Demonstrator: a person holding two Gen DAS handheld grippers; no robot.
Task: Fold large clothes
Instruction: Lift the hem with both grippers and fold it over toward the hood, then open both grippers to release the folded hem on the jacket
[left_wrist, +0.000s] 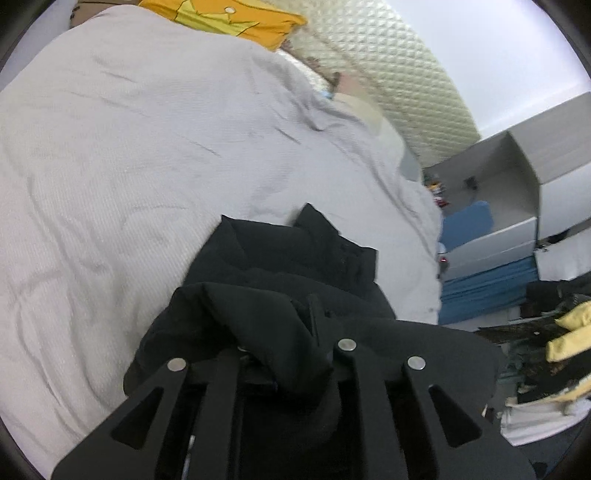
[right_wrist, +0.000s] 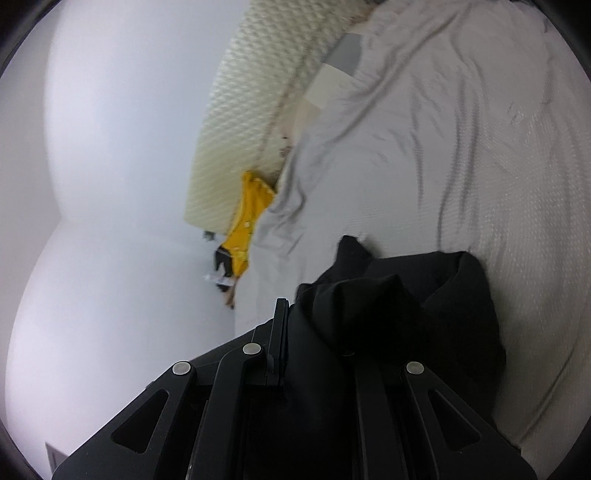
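A black garment (left_wrist: 288, 266) lies bunched on the pale grey bedsheet (left_wrist: 129, 147). In the left wrist view its cloth drapes over my left gripper (left_wrist: 288, 354), which is shut on a fold of it; the fingertips are buried in cloth. In the right wrist view the same black garment (right_wrist: 406, 306) is gathered between and over the fingers of my right gripper (right_wrist: 317, 332), which is shut on it. One right finger (right_wrist: 279, 332) shows edge-on at the left of the cloth. Both views are tilted and slightly blurred.
A yellow-orange garment (left_wrist: 236, 18) lies at the far end of the bed, also in the right wrist view (right_wrist: 247, 229). A quilted cream headboard (left_wrist: 388, 74) runs along the bed. White boxes (left_wrist: 517, 177), blue items (left_wrist: 487, 284) and clutter sit beyond the bed's right edge.
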